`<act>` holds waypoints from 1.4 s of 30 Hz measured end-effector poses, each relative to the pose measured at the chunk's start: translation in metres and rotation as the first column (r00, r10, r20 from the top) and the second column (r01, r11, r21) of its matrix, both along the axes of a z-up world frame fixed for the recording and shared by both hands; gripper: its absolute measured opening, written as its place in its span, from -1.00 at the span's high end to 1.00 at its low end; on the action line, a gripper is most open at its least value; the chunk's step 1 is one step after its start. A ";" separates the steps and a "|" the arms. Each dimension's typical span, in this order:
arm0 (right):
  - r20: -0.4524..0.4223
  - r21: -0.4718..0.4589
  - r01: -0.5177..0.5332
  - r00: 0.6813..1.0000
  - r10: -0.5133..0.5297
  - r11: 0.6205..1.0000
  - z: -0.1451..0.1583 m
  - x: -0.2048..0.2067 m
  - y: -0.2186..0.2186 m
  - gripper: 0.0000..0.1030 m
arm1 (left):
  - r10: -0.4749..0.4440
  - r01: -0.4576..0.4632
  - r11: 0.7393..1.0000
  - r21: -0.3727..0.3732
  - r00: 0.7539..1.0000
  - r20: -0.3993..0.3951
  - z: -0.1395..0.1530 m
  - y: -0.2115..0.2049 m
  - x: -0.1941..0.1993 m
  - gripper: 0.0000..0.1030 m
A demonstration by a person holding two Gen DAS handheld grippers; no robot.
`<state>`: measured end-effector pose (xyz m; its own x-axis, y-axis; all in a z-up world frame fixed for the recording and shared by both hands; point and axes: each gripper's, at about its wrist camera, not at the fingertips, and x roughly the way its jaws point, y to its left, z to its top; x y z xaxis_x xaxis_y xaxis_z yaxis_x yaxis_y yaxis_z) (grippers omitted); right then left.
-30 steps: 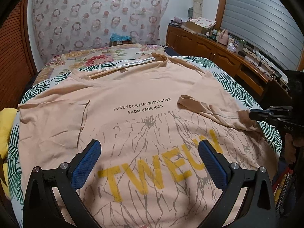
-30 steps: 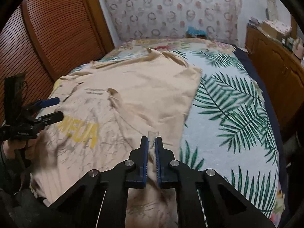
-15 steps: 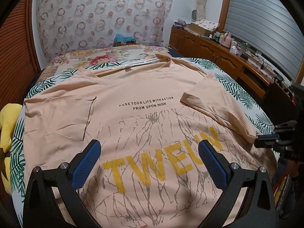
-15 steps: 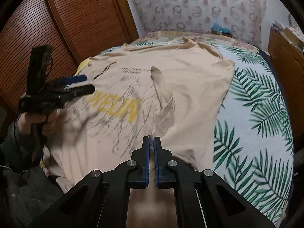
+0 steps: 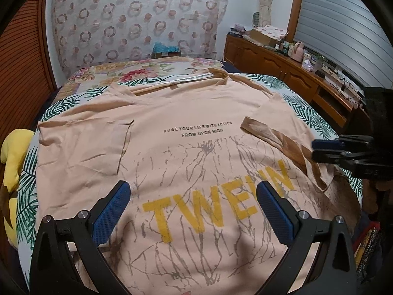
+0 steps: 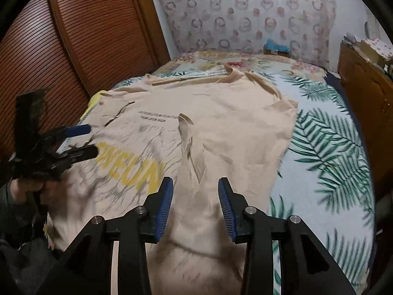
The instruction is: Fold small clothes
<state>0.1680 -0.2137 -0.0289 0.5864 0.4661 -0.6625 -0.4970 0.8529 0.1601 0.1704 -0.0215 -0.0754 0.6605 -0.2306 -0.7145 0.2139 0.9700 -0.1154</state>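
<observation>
A peach T-shirt with yellow letters and small black text lies face up on the bed; it also shows in the right wrist view. Its right side is folded inward, leaving a rumpled ridge. My left gripper is open and empty above the shirt's lower part. My right gripper is open over the folded right edge, holding nothing. It shows in the left wrist view at the shirt's right edge. The left gripper shows in the right wrist view.
The bed has a leaf-print cover, with a floral pillow area at the head. A yellow plush toy lies at the left edge. A wooden dresser with clutter stands on the right. Slatted wooden doors are on the left.
My right gripper was shut on the shirt's right edge and has opened, letting the fabric drop onto the shirt. The left gripper stayed open and hardly moved.
</observation>
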 end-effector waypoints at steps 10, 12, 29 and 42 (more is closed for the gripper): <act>-0.069 0.051 -0.157 0.985 0.160 0.986 -0.009 0.009 0.055 0.23 | 0.060 -0.060 0.998 0.000 0.998 -0.015 -0.004 0.025 0.007 -0.99; -0.068 0.048 -0.176 0.981 0.179 0.983 -0.009 0.006 0.062 0.23 | 0.077 -0.077 0.997 -0.006 0.997 -0.013 -0.002 0.034 0.010 -0.99; 0.049 -0.041 -0.023 0.998 0.025 0.999 -0.004 0.034 0.058 0.23 | 0.219 -0.220 0.976 0.006 0.976 0.009 0.006 0.125 0.045 -0.96; 0.066 -0.123 0.169 0.985 -0.162 0.978 -0.015 0.094 0.049 -0.11 | 0.289 -0.288 0.957 0.019 0.955 -0.060 -0.007 0.183 0.100 -0.20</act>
<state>0.2617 -0.1648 -0.0441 0.6857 0.2735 -0.6746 -0.3525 0.9356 0.0209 0.2707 0.1619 -0.0827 0.6527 -0.0291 -0.7571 -0.0826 0.9906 -0.1092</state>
